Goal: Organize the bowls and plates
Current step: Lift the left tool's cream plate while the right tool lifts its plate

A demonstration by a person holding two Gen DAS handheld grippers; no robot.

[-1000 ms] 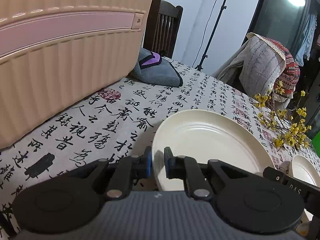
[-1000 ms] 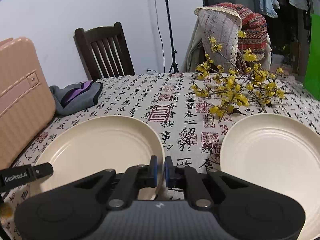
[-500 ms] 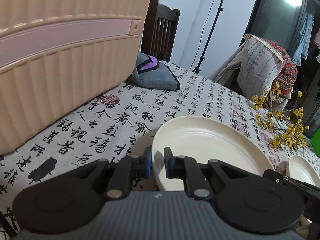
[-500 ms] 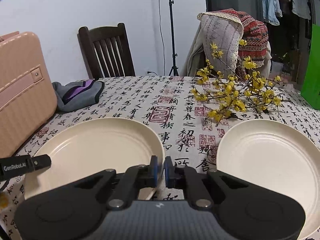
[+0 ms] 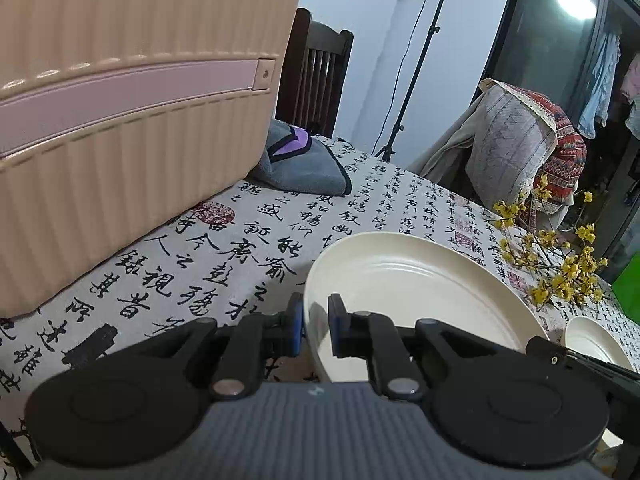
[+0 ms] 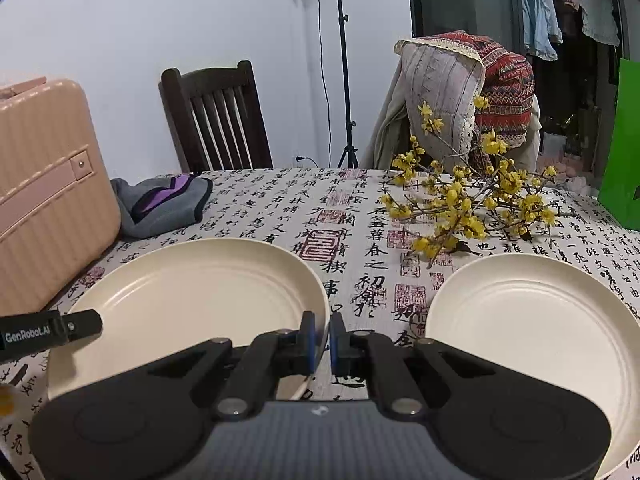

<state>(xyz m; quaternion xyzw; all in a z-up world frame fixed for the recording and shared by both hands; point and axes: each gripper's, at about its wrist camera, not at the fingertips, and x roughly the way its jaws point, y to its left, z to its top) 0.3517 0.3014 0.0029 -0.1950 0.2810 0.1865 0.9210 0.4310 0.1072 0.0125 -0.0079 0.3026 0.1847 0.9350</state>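
Observation:
A large cream plate point(image 5: 416, 292) is held off the calligraphy tablecloth by both grippers. My left gripper point(image 5: 315, 330) is shut on its left rim. My right gripper point(image 6: 322, 340) is shut on its right rim, and the plate point(image 6: 192, 292) fills the left half of the right wrist view. A second cream plate point(image 6: 536, 344) lies flat on the table to the right; it also shows small in the left wrist view point(image 5: 596, 340). The left gripper's tip point(image 6: 48, 334) pokes in at the left of the right wrist view.
A pink ribbed suitcase point(image 5: 120, 120) stands on the table at the left. A grey and purple cloth point(image 6: 164, 204) lies behind it. A yellow flower branch point(image 6: 460, 208) lies at the back right. Chairs point(image 6: 216, 120) stand behind the table, and a green bag point(image 6: 624, 152) stands at the far right.
Both grippers have risen with the left plate, which now sits higher above the tablecloth. The right plate has not moved.

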